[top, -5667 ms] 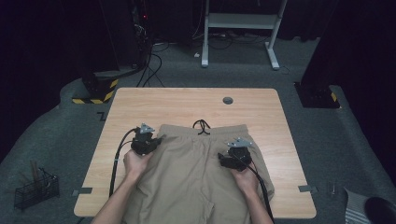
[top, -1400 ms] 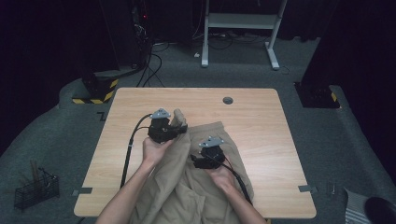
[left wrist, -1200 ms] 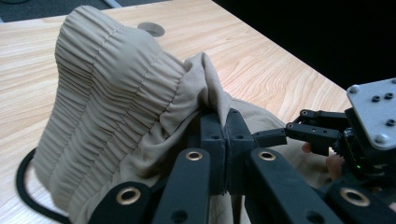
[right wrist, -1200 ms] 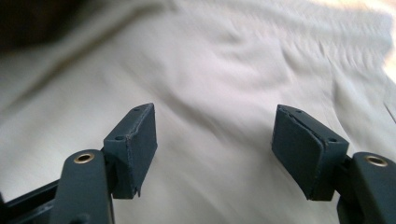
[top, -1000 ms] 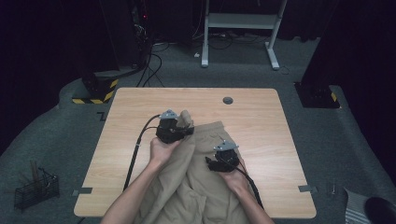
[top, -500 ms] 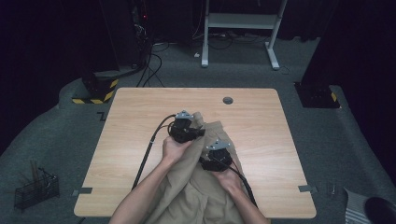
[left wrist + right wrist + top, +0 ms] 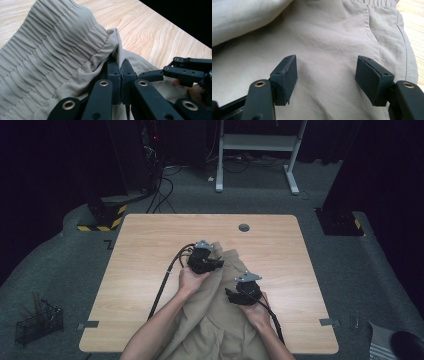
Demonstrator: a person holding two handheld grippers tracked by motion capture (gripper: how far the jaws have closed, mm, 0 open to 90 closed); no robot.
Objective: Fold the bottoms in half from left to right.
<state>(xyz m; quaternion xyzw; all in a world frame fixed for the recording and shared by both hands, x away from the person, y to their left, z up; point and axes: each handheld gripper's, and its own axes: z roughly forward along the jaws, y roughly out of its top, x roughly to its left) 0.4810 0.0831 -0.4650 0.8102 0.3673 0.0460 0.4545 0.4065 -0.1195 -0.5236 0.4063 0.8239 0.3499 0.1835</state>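
While the left gripper [image 7: 216, 264], clamped on the shorts [image 7: 220, 320] waistband [image 7: 57, 55], carries it toward 3 o'clock, the right gripper [image 7: 327, 77] gapes empty; half-fold nearly complete.

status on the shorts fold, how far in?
Early. Done: the elastic waistband corner is lifted and carried across toward the middle of the khaki shorts. In hand: left gripper is shut on that waistband fabric; right gripper hovers open above the flat cloth near a side seam. Left: laying the folded half down, smoothing it, then folding the part hanging over the table edge.
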